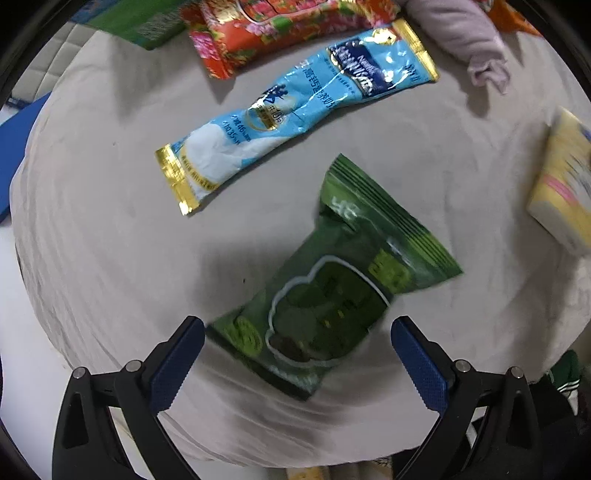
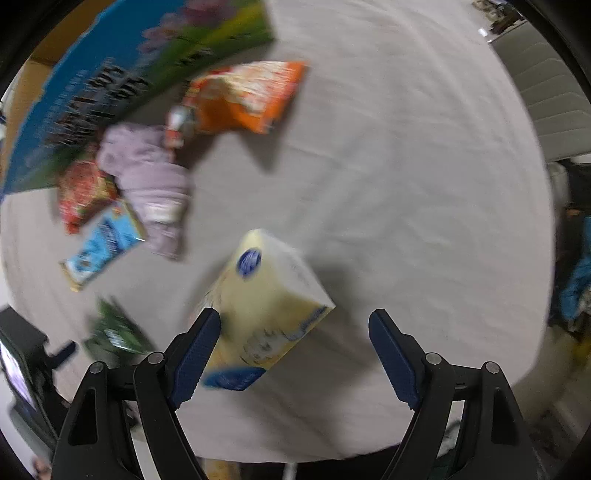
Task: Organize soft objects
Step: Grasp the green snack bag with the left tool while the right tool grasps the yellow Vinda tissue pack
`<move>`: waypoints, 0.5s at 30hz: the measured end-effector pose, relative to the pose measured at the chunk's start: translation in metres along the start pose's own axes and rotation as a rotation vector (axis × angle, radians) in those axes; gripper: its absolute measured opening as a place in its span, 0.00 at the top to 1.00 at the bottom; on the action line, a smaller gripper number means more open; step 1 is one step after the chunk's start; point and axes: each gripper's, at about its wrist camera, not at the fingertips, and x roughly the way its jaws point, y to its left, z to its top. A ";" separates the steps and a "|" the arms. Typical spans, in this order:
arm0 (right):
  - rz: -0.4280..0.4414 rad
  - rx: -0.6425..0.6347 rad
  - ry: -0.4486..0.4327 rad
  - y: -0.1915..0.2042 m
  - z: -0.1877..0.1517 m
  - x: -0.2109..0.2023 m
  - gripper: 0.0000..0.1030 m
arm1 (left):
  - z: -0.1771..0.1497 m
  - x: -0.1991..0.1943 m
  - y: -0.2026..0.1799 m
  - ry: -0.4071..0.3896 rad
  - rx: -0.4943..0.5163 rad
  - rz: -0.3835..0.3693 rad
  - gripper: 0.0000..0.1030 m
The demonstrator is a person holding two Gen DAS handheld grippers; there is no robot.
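My left gripper (image 1: 297, 328) is open above a green snack pouch (image 1: 332, 288) that lies on the grey cloth between its blue fingers (image 1: 177, 365). A light blue milk-powder sachet (image 1: 291, 110) lies beyond it, with a red floral pouch (image 1: 273, 29) and a rolled lilac cloth (image 1: 461, 37) at the far edge. My right gripper (image 2: 293, 321) is open over a pale yellow tissue pack (image 2: 266, 306), which sits close to its left finger (image 2: 192, 358). The lilac cloth (image 2: 147, 177), the blue sachet (image 2: 99, 247), the green pouch (image 2: 114, 332) and an orange bag (image 2: 247, 96) lie to the left.
A grey cloth (image 1: 92, 221) covers the round table. The yellow tissue pack (image 1: 561, 184) shows at the right in the left wrist view. A large blue-green box (image 2: 110, 81) stands at the back left. A screen (image 2: 18, 373) sits at the table's left edge.
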 end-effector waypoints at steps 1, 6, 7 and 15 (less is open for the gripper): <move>-0.011 0.002 0.007 -0.002 -0.003 0.003 0.18 | 0.002 0.002 0.000 -0.010 0.001 0.006 0.12; 0.034 0.064 0.031 -0.006 -0.012 0.018 0.17 | 0.010 0.006 0.005 0.008 -0.086 -0.128 0.46; 0.039 0.082 0.034 -0.004 -0.013 0.022 0.17 | 0.009 0.006 0.007 0.006 -0.125 -0.145 0.47; 0.091 0.178 0.096 0.019 -0.012 0.067 0.16 | -0.022 0.019 0.036 0.049 -0.681 -0.508 0.49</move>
